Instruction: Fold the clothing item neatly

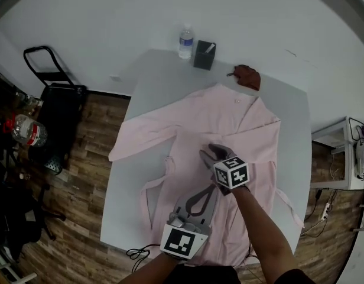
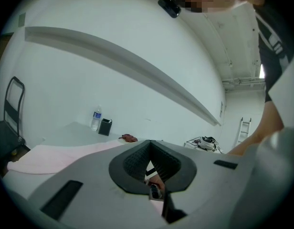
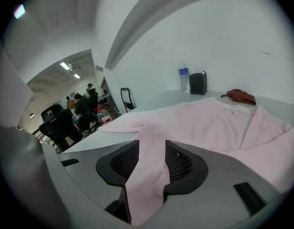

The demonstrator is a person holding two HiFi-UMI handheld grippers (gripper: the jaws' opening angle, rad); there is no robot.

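A pale pink robe-like garment (image 1: 217,120) lies spread open on the grey table (image 1: 164,76), one sleeve reaching out to the left. My right gripper (image 1: 209,153) rests on the garment's middle. In the right gripper view a strip of the pink cloth (image 3: 147,175) lies loosely between the jaws of that gripper (image 3: 149,161), which stand apart. My left gripper (image 1: 207,189) hovers just behind it near the front edge, pointing toward the far side. In the left gripper view the left gripper (image 2: 152,168) is shut, with no cloth showing between its jaws.
At the table's far edge stand a water bottle (image 1: 185,42), a black box (image 1: 204,55) and a crumpled brown-red thing (image 1: 248,77). A black trolley (image 1: 52,81) and a large water jug (image 1: 25,132) stand on the wooden floor at the left. A white shelf (image 1: 341,152) is at the right.
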